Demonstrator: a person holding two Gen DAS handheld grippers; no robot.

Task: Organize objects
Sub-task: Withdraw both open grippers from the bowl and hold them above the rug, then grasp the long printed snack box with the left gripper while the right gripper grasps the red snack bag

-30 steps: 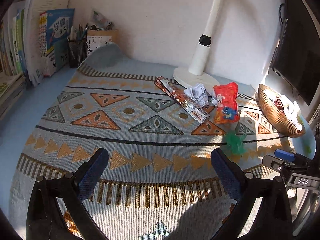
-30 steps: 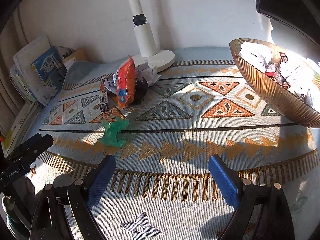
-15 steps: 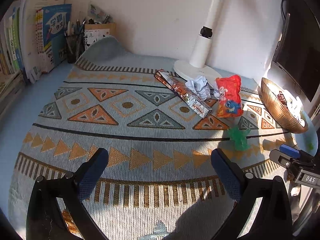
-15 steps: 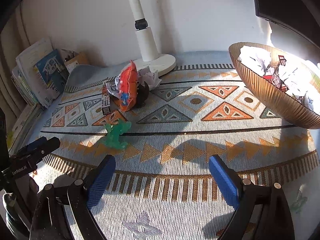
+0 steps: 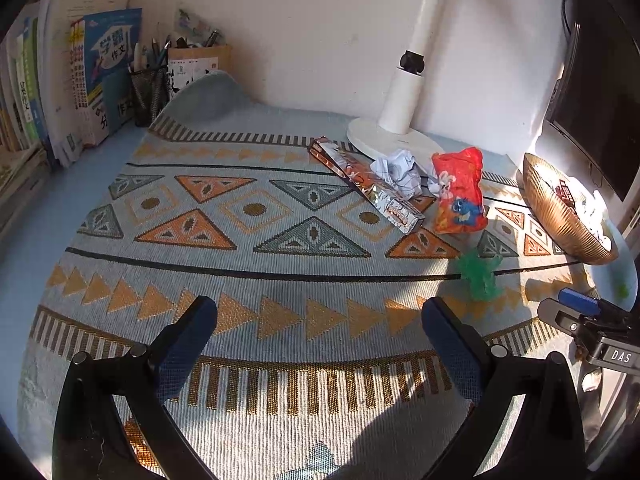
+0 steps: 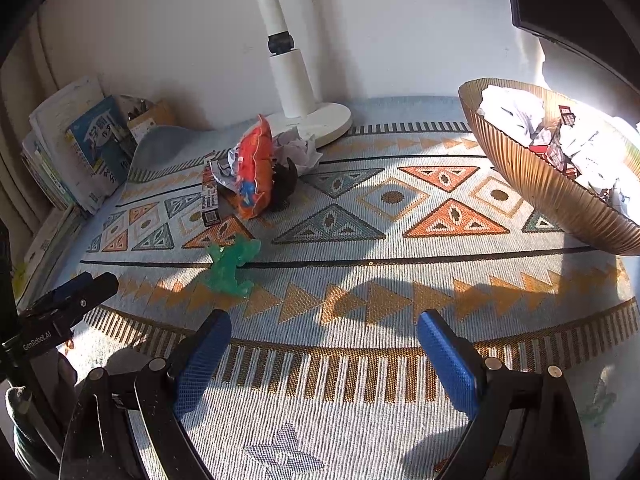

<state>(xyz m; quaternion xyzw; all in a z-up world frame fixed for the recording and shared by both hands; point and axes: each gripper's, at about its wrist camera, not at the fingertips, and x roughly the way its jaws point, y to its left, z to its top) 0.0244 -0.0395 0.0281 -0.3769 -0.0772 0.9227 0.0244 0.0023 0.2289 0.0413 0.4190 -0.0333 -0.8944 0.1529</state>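
A cluster of litter lies on the patterned mat (image 5: 280, 240) near the lamp base: a long printed carton (image 5: 366, 186), a crumpled paper ball (image 5: 400, 172), a red snack bag (image 5: 460, 196) (image 6: 254, 172) and a green translucent wrapper (image 5: 478, 274) (image 6: 232, 264). A ribbed gold bowl (image 6: 536, 184) (image 5: 560, 216) at the right holds crumpled paper and small boxes. My left gripper (image 5: 320, 320) hangs open over the mat's near edge, nothing between its fingers. My right gripper (image 6: 324, 332) is open too, empty, with the green wrapper ahead to its left.
A white lamp (image 5: 400, 108) stands by the back wall. Books (image 5: 80, 80) and a mesh pen cup (image 5: 150, 92) line the back left. A dark monitor (image 5: 592, 80) stands behind the bowl. Each view shows the other gripper at its side edge.
Both views have shifted only slightly; the litter, the bowl and both grippers' jaws stand as before.
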